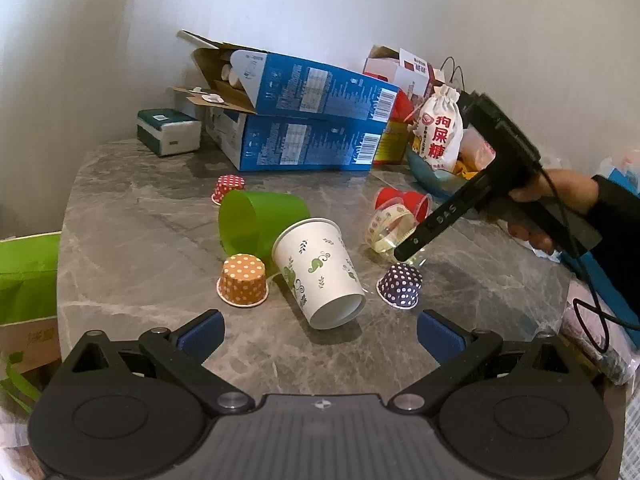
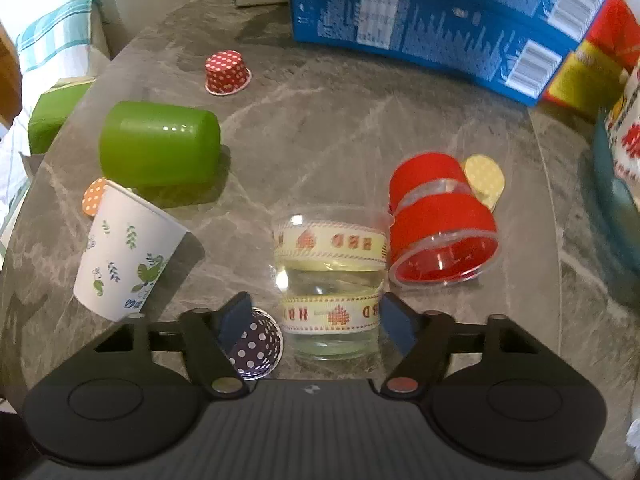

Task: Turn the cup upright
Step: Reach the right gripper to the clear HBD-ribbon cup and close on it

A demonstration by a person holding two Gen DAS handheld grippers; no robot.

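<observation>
A clear plastic cup with yellow ribbon bands (image 2: 330, 280) lies on its side on the grey marble table (image 2: 328, 132); it also shows in the left wrist view (image 1: 390, 230). My right gripper (image 2: 316, 324) is open, its blue pads on either side of the cup's base end, apart from it. It shows in the left wrist view (image 1: 404, 254) as a black tool held by a hand. My left gripper (image 1: 320, 334) is open and empty, just in front of a white leaf-print paper cup (image 1: 320, 270) lying on its side.
A green cup (image 1: 260, 222) and a red-banded clear cup (image 2: 440, 232) lie on their sides. Small dotted cupcake cups sit upside down: orange (image 1: 243, 280), purple (image 1: 400, 284), red (image 2: 227, 72). Blue boxes (image 1: 312, 120), a snack bag (image 1: 440, 132) and a bowl stand behind.
</observation>
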